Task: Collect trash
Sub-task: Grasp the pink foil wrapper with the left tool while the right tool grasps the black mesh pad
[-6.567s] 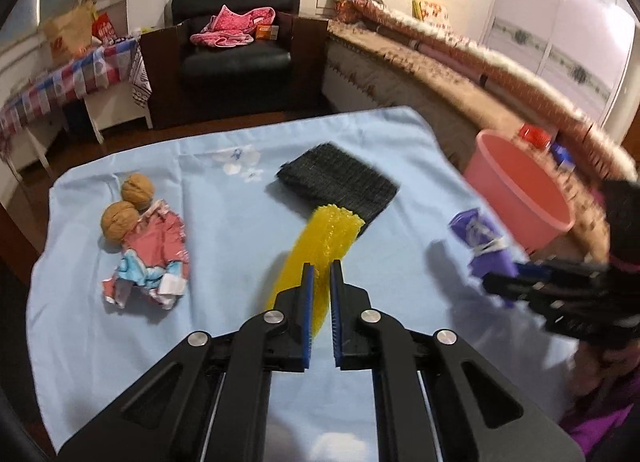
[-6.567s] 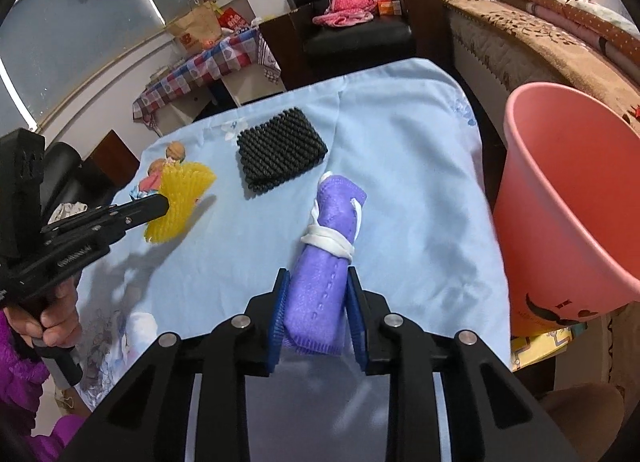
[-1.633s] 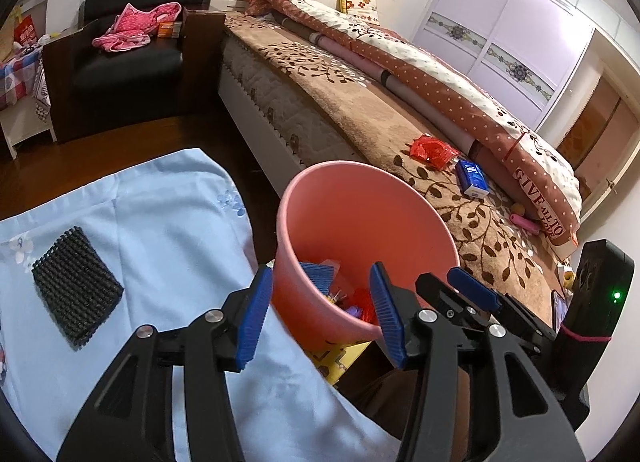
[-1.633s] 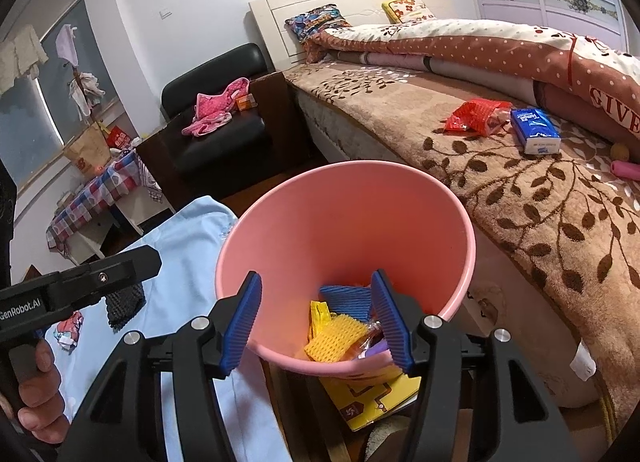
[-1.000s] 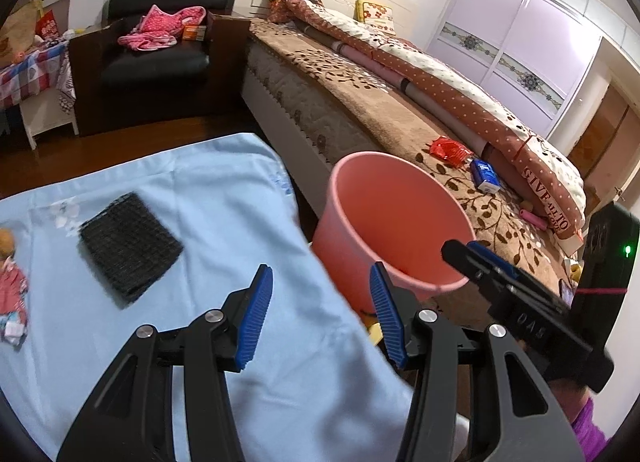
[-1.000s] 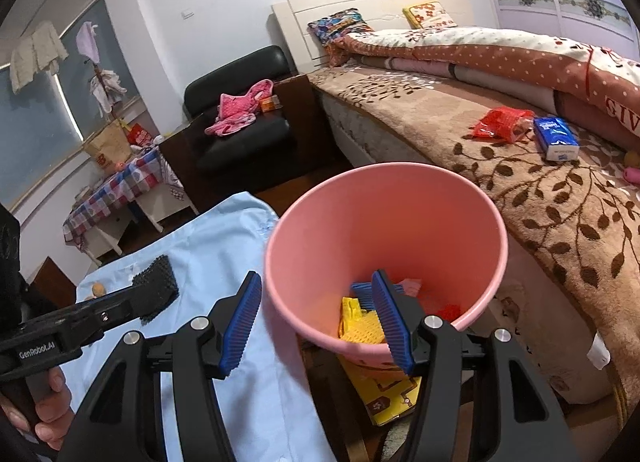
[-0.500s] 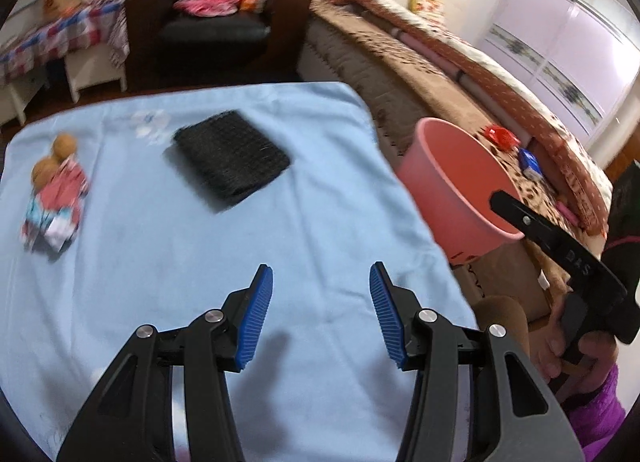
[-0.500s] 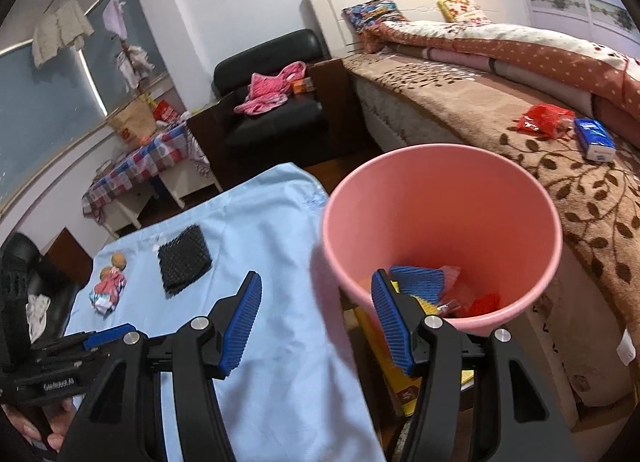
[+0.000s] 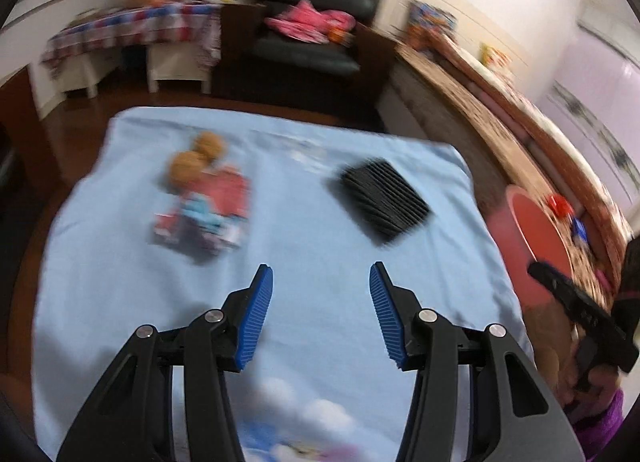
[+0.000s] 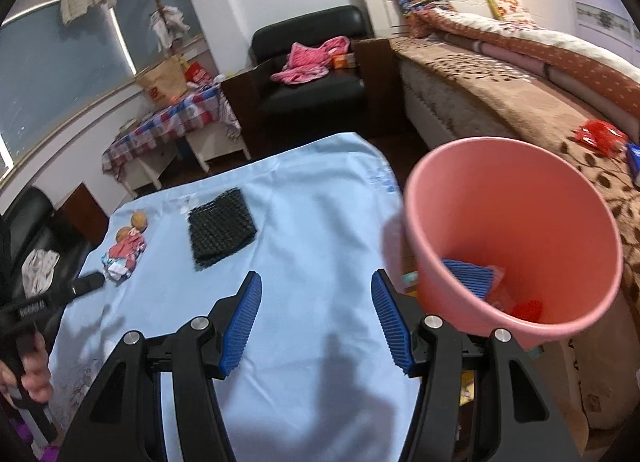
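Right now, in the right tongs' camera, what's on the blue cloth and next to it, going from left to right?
Crumpled wrapper with two walnuts → black mesh pad → pink bucket, which stands off the cloth's right edge.

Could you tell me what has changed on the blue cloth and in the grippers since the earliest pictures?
The yellow net and the purple rolled cloth have left the table. Both the left gripper and the right gripper have let go and now stand open and empty. The black mesh pad, walnuts and wrapper stayed put.
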Action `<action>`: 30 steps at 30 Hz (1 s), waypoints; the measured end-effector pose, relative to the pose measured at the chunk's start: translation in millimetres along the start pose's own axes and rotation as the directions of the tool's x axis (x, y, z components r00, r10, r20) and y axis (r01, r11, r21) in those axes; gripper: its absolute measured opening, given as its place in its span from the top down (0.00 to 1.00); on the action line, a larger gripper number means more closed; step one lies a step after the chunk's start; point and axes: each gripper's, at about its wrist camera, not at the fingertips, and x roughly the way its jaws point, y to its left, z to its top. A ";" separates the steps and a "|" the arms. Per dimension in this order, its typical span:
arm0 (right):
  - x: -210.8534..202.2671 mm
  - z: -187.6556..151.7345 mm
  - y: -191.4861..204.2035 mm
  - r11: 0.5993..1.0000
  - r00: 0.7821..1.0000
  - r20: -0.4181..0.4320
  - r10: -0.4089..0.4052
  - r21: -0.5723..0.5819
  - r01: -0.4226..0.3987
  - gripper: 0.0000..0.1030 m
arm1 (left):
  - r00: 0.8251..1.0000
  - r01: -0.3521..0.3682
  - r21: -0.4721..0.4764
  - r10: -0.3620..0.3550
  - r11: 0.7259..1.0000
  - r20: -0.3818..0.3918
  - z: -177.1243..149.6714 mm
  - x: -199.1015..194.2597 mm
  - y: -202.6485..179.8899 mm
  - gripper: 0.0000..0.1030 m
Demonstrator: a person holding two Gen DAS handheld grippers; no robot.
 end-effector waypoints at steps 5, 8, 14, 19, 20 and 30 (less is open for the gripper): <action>16.3 4.0 23.7 0.998 0.999 -0.033 0.023 -0.060 -0.025 0.45 | 0.998 -0.037 -0.084 0.041 0.996 0.054 17.0 -3.0 34.2 0.51; 24.3 6.9 36.6 0.995 0.999 -0.045 0.030 -0.096 -0.034 0.45 | 0.996 -0.050 -0.073 0.055 0.996 0.068 22.4 3.1 38.6 0.51; 40.9 20.5 55.2 0.989 0.995 -0.063 0.075 -0.123 -0.082 0.45 | 0.991 -0.118 -0.046 0.121 0.992 0.064 27.4 28.1 45.3 0.51; 57.8 37.1 66.1 0.984 0.991 -0.070 0.111 -0.129 -0.120 0.45 | 0.982 -0.172 -0.015 0.173 0.985 0.081 27.8 40.0 47.2 0.51; 64.3 40.7 68.9 0.983 0.991 -0.076 0.109 -0.138 -0.119 0.45 | 0.980 -0.182 -0.015 0.182 0.983 0.081 27.5 42.1 48.1 0.51; 122.3 54.4 75.7 0.985 0.988 -0.145 0.045 -0.161 -0.068 0.47 | 0.986 -0.149 -0.057 0.153 0.987 0.063 21.4 41.1 58.8 0.86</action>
